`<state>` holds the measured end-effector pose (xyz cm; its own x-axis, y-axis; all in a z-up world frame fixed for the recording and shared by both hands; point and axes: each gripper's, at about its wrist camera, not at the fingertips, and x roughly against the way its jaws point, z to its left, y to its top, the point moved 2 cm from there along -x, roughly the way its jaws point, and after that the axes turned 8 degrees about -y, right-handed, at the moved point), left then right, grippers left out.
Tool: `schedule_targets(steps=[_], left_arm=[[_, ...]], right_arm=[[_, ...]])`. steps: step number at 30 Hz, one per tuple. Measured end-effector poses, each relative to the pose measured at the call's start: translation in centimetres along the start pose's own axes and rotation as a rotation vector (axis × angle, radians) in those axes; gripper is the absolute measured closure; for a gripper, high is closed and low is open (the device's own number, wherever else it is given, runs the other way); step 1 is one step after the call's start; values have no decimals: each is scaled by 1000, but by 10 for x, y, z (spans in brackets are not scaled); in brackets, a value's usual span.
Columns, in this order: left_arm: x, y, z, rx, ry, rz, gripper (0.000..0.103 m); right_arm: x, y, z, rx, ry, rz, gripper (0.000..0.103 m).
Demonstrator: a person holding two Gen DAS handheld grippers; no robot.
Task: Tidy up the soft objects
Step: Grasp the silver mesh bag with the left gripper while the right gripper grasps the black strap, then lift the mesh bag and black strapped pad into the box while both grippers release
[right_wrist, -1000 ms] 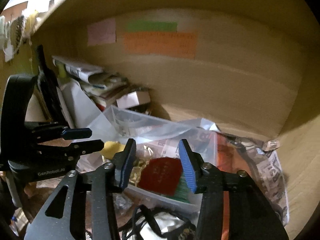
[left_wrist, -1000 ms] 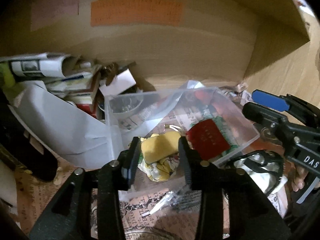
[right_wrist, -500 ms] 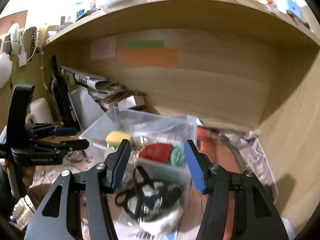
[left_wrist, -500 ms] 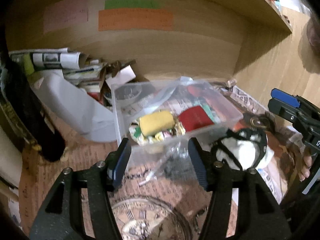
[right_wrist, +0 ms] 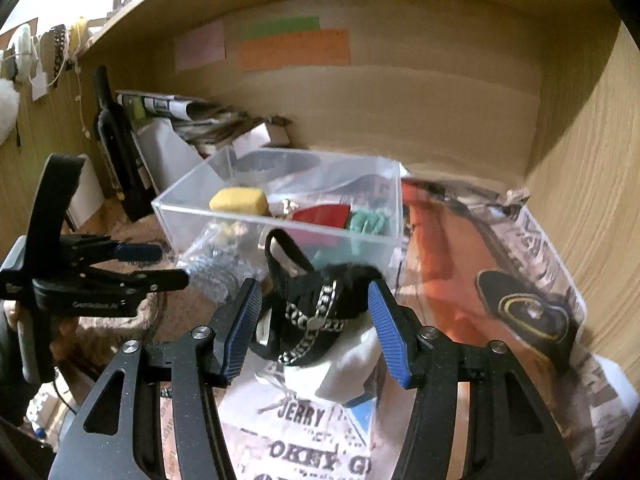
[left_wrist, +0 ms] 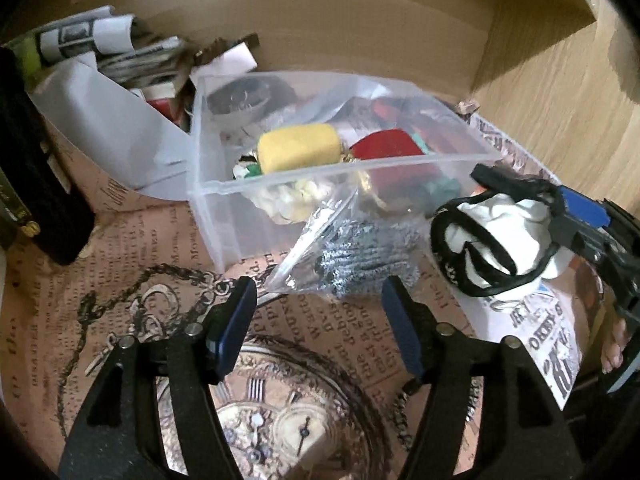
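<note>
A clear plastic bin (left_wrist: 224, 184) (right_wrist: 280, 232) holds a yellow sponge (left_wrist: 298, 152) (right_wrist: 238, 200), a red cloth (left_wrist: 384, 148) (right_wrist: 320, 216) and a green item (right_wrist: 368, 222). A clear bag of grey metallic scrubber (left_wrist: 360, 252) (right_wrist: 216, 268) lies against the bin's front. A white soft item with black straps and a chain (left_wrist: 496, 236) (right_wrist: 320, 312) lies to the right. My left gripper (left_wrist: 320, 320) (right_wrist: 168, 266) is open and empty, just short of the bag. My right gripper (right_wrist: 314, 320) (left_wrist: 576, 216) is open, its jaws on either side of the strapped item.
A dark bottle (right_wrist: 116, 144) (left_wrist: 36, 184), a white sheet (left_wrist: 108, 128) and stacked papers (left_wrist: 132, 52) stand left of the bin. Wooden back and right walls (right_wrist: 580, 160) enclose the shelf. Newspaper-print paper (left_wrist: 160, 280) covers the surface. A black patch (right_wrist: 524, 308) lies at right.
Both grippers have pulled back from the bin and dropped lower. The left one left the yellow sponge in the bin. The right one now straddles the strapped white item.
</note>
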<state>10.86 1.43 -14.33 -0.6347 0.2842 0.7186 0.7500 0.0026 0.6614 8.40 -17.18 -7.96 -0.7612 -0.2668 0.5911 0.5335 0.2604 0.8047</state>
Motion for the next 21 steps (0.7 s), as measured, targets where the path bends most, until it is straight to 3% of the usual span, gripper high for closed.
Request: schedule_targets(steps=[2,4,11,15,21], left_arm=[[-7,2,-1,2,-2,11,38],[-15,4,-1,4,1,22,38],[-30,11,-7,-2,-45,39,37],[-30,8,-15,-23,-78,45,60],[-17,2,-23,-49,-52,7,74]], right_arm=[[-4,-2,1,5,-2,11,52],[-7,-4,3,12,-5,17,63],[-5,-1,3,12,9,-3,81],[2,4,4,2,30,-32,88],[13,16,7,0,44,-88,90]])
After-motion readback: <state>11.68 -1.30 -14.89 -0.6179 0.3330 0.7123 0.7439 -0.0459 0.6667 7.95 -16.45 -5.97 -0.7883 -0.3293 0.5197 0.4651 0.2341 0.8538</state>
